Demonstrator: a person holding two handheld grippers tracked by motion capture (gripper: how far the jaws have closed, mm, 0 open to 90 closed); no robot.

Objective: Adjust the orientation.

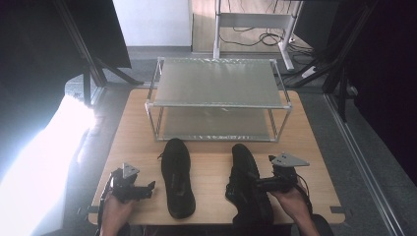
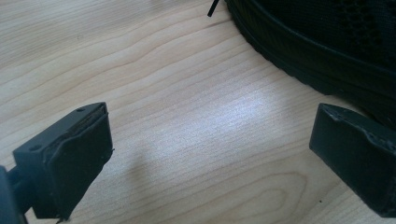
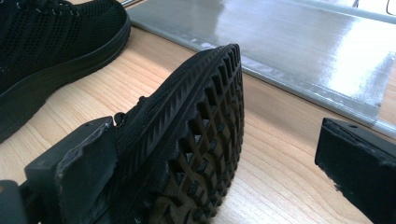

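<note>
A: Black mesh shoes, two of them, on the wood counter (image 1: 211, 162). Left shoe (image 1: 177, 178) sits upright at lower centre of the high view, toe toward the rack (image 1: 216, 81). Right shoe (image 1: 247, 184) is just right of it, tipped on its side.

B: Left gripper (image 1: 147, 189)?

A: Lower left of the high view, held in the left hand (image 1: 115, 211), pointing toward the left shoe. Jaws wide apart, nothing between them but bare wood. In the left gripper view the shoe's sole edge (image 2: 317, 56) curves across the upper right, close to the right-hand jaw; can't tell if they touch.

B: And the right gripper (image 1: 258, 184)?

A: Lower right of the high view, in the right hand (image 1: 290, 201), aimed at the right shoe. Jaws also wide apart. In the right gripper view the shoe's treaded sole (image 3: 201, 140) faces the cam, centre frame, standing between the jaws. Left-hand jaw looks pressed against the shoe's upper; right-hand jaw is well apart from the sole, so no clamp.

B: Rack?

A: Two-tier, grey shelves, white frame, upper centre of the high view, beyond both shoes. Its lower shelf (image 3: 299, 46) runs across the top of the right gripper view.
</note>
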